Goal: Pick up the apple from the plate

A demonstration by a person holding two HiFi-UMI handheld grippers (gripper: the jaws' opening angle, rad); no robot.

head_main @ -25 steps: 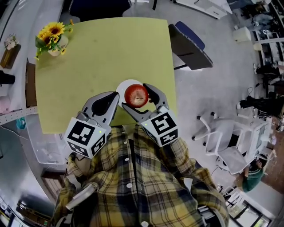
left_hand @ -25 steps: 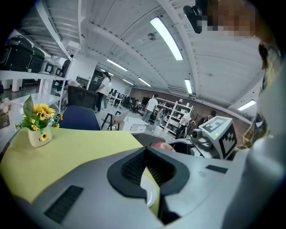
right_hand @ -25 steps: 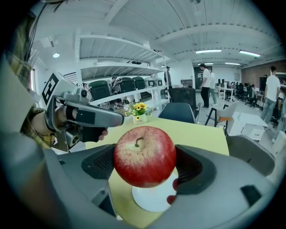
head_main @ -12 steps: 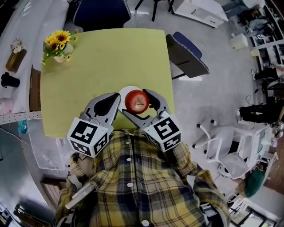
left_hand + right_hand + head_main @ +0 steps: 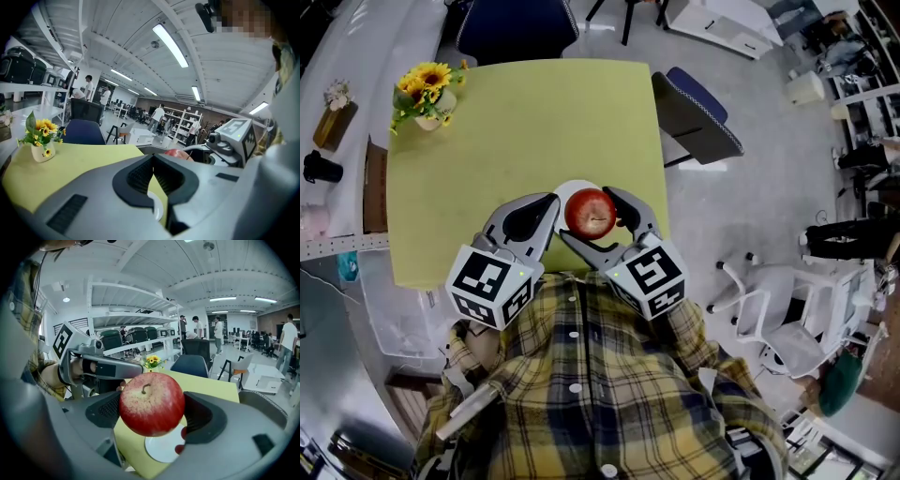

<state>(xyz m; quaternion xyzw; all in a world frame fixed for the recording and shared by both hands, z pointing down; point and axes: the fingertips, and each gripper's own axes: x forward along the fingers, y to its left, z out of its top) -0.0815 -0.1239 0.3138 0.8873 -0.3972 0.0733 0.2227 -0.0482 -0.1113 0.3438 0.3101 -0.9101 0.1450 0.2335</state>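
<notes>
Over small round white plate (image 5: 161, 448): glossy red apple (image 5: 151, 403), clenched in right gripper (image 5: 596, 223) for lifting clear; left gripper (image 5: 153, 176) closed, empty, idle.

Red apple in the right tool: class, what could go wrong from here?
The round red apple is pinched only at its sides by the right tool, so it might slip and fall onto the white plate below.
The shut left tool sits close beside; a stray move could knock the apple.
</notes>
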